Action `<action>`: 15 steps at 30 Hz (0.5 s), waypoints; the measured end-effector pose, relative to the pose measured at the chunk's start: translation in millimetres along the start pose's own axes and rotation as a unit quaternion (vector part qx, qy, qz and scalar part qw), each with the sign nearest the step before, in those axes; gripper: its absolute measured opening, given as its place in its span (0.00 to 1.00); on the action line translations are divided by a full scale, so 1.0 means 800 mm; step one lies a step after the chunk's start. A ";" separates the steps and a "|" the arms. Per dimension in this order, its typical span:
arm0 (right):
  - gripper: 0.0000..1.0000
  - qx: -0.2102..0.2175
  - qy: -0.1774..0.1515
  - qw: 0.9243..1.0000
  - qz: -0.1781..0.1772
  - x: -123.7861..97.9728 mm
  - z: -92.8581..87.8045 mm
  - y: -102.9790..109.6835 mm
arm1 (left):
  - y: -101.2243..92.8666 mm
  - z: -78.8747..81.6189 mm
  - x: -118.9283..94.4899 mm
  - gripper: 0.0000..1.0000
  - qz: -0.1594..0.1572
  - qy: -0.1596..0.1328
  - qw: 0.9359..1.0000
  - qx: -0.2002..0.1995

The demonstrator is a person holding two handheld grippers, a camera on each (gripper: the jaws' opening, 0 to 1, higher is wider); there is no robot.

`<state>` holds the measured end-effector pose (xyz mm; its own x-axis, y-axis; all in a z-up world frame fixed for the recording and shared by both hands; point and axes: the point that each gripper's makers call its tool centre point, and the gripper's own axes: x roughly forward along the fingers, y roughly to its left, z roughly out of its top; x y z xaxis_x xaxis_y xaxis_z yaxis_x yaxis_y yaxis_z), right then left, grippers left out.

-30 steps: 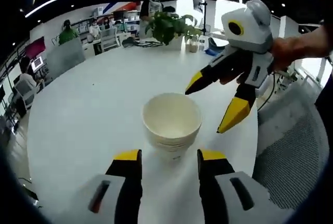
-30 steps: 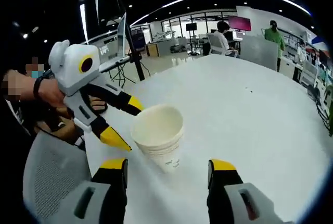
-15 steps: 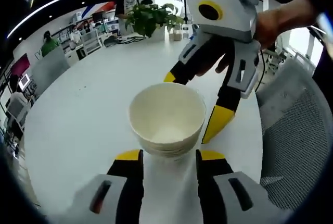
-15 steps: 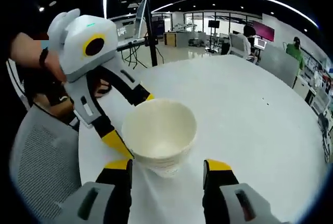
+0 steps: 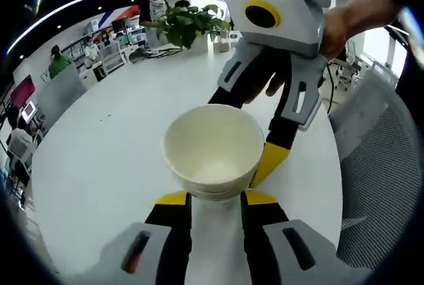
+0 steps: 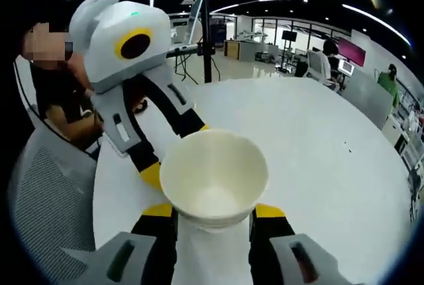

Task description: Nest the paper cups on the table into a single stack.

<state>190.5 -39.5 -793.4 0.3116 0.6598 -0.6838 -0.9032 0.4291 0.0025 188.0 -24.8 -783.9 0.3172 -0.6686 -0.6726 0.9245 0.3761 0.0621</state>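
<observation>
Left gripper [image 5: 216, 200] and right gripper [image 6: 213, 213] face each other — fingers spread, neither pair visibly pressing.

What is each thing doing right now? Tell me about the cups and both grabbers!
stack of paper cups: upright on the white table, nested together, top cup empty.
left gripper: jaws on either side of the stack's lower part; cannot tell if they squeeze it.
right gripper: jaws on either side of the stack too; grip not clear.
</observation>
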 end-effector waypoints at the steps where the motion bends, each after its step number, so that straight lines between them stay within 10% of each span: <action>1: 0.41 0.002 -0.002 1.000 -0.001 -0.001 0.003 -0.001 | 0.004 0.001 0.000 0.27 0.001 0.000 1.000 -0.001; 15: 0.41 0.021 0.007 1.000 0.005 0.024 0.019 -0.045 | 0.056 0.000 0.017 0.26 0.006 0.004 1.000 -0.017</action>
<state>233.5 -33.1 -795.6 0.2982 0.6559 -0.6935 -0.8933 0.4477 0.0393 234.1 -17.1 -790.3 0.3264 -0.6594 -0.6773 0.9129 0.4057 0.0450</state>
